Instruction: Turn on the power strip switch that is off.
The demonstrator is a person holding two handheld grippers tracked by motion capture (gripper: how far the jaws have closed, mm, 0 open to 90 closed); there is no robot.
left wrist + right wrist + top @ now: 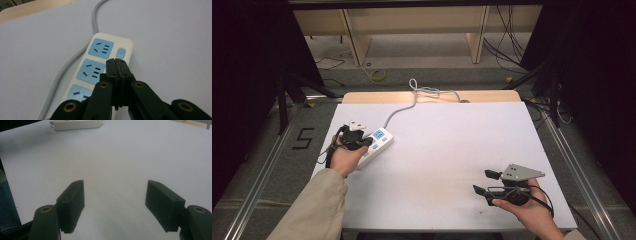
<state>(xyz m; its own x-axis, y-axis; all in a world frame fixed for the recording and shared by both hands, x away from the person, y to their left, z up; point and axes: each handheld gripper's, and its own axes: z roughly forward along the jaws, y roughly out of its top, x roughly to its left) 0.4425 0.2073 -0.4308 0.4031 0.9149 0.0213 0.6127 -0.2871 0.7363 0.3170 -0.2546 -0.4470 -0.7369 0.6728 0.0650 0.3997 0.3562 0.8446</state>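
clearly, the power strip (376,144) is found at the left part of the white table (447,165), and its long axis is laid diagonally, from the near-left edge toward the far-right, where its grey cable (401,111) is led away to the back edge. the left gripper (115,62) is held directly over the strip, with its jaws pressed fully together and nothing held between them. in the left gripper view the closed tip is seen just in front of the small blue switch (121,53), beside the middle blue socket (91,71); whether the tip is touching the white casing cannot be told. the switch is placed slightly forward and to the right of the tip, so only a short push along the pointing direction is judged to be needed for pressing it. the right gripper (487,182) is kept well apart, over the near-right part of the table, with its jaws spread wide and empty. the left hand (346,156) is therefore much the nearer one to the strip.
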